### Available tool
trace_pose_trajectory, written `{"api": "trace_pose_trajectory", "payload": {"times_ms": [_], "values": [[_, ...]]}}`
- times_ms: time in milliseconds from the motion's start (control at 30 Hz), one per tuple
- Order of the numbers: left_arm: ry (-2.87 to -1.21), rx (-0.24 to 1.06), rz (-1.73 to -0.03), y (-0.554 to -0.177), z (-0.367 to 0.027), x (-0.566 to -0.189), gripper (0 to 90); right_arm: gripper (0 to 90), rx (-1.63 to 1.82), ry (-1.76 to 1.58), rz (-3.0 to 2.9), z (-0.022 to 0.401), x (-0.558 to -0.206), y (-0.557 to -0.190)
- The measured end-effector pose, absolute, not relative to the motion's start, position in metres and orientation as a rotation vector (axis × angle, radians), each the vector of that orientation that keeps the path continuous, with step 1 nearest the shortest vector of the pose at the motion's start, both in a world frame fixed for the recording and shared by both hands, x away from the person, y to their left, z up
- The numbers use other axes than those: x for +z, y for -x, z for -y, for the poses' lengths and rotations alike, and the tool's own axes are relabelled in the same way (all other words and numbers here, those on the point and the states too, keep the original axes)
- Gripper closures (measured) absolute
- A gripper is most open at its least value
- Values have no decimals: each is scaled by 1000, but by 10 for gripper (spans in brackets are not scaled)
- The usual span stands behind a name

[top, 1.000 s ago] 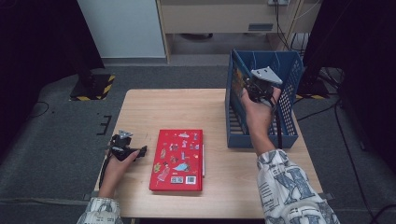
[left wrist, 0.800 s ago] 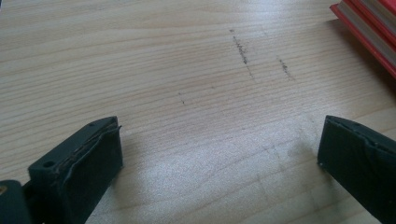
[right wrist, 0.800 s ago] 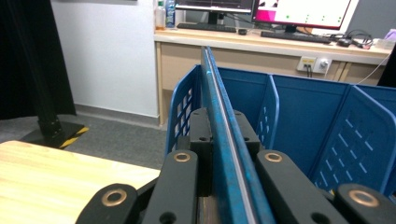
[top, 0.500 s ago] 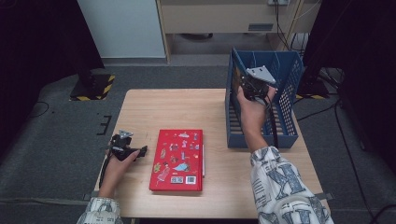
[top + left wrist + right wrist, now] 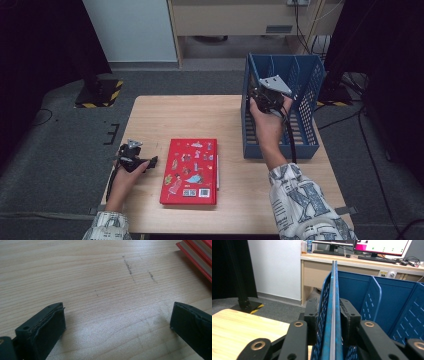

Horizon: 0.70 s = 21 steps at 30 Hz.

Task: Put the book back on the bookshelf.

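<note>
One blue file rack stands at the right end of the wooden table, its dividers running away from the person and its slots empty as far as can be seen. The right gripper straddles the top edge of the rack's left wall, one black jaw outside and one inside; that edge is the easiest place to get a grip for shifting or steadying the rack. Its jaws have just been opening, with the wall between them, so the pads look slackened off the perforated metal rather than clamped to it, a narrow opening and no firm hold, by my reading.

Well apart, near the table's left front edge, the left gripper rests low over bare wood with its jaws spread wide and nothing between them, probably parked out of the way. A red book lies flat between the two hands, just beside the left gripper, its page edges at the corner of the left gripper view. Nothing lies between book and rack. Beyond the table stand a desk and a striped stand base
</note>
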<state>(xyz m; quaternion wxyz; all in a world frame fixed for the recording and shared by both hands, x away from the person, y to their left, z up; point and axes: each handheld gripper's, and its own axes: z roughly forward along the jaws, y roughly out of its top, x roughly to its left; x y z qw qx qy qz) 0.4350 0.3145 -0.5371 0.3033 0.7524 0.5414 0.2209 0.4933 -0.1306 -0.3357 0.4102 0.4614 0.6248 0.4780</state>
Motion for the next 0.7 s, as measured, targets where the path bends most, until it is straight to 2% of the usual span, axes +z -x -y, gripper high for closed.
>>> {"api": "trace_pose_trajectory", "payload": {"times_ms": [267,700], "values": [[-1994,585,-1434,-435,-315,-537,0,576,1229,-1166,-1607,129,-342,-488],[-1994,585,-1434,-435,-314,-537,0,550,1264,-1138,-1670,126,-349,-466]]}}
